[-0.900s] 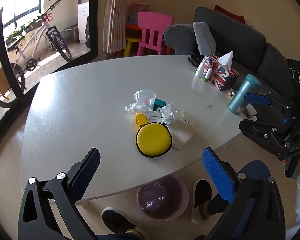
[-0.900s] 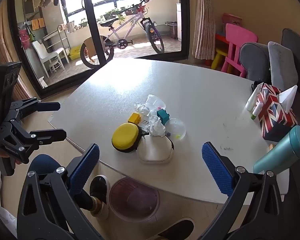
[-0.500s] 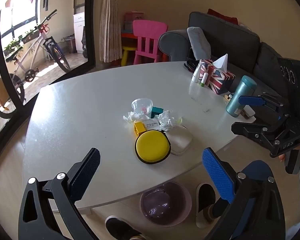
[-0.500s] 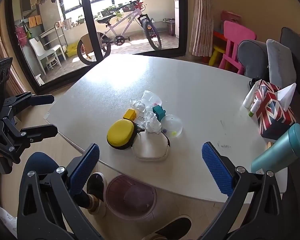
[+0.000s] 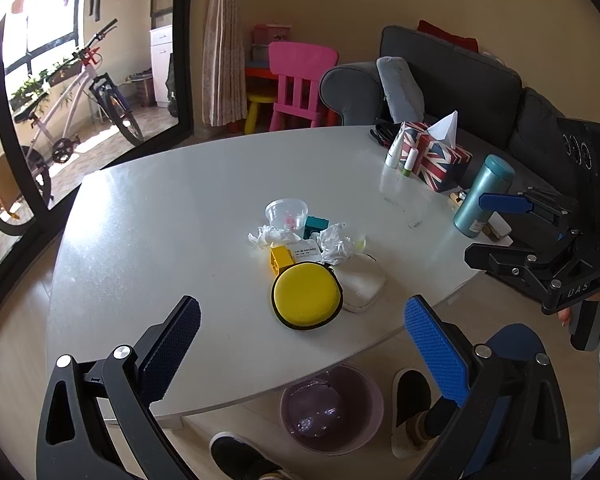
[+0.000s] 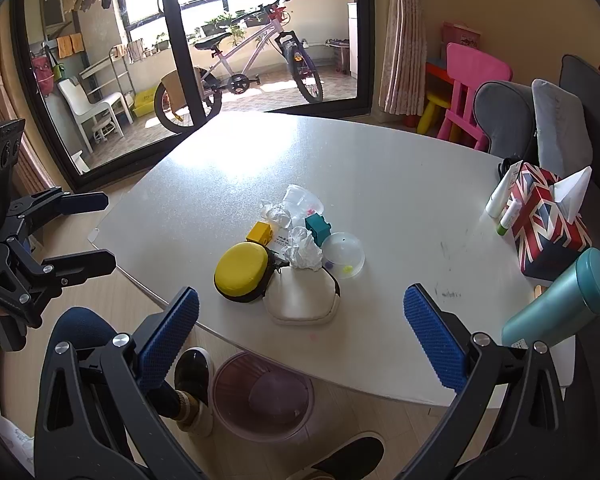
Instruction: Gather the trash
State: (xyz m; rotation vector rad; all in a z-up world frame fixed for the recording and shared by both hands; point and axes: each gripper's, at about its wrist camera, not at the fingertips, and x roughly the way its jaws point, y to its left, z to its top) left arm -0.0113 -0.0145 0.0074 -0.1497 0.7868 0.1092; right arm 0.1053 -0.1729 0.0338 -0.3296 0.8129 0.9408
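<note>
Two crumpled white tissues (image 5: 336, 242) (image 5: 266, 236) lie mid-table beside a clear plastic cup (image 5: 287, 213) and a clear lid (image 6: 343, 255). They also show in the right wrist view (image 6: 305, 250) (image 6: 276, 213). A pink trash bin (image 5: 331, 408) (image 6: 263, 394) stands on the floor under the table's near edge. My left gripper (image 5: 300, 344) is open and empty, held back above the near edge. My right gripper (image 6: 300, 328) is open and empty, also back from the pile.
A yellow round case (image 5: 306, 294), white pouch (image 5: 360, 280), yellow block (image 5: 279, 258) and teal block (image 5: 316, 225) sit by the trash. A flag tissue box (image 5: 434, 156), small bottles and a teal flask (image 5: 482, 196) stand at the table's right side. Shoes flank the bin.
Both grippers have drawn back and up from the table, so the pile looks smaller and farther. Both stay open.
</note>
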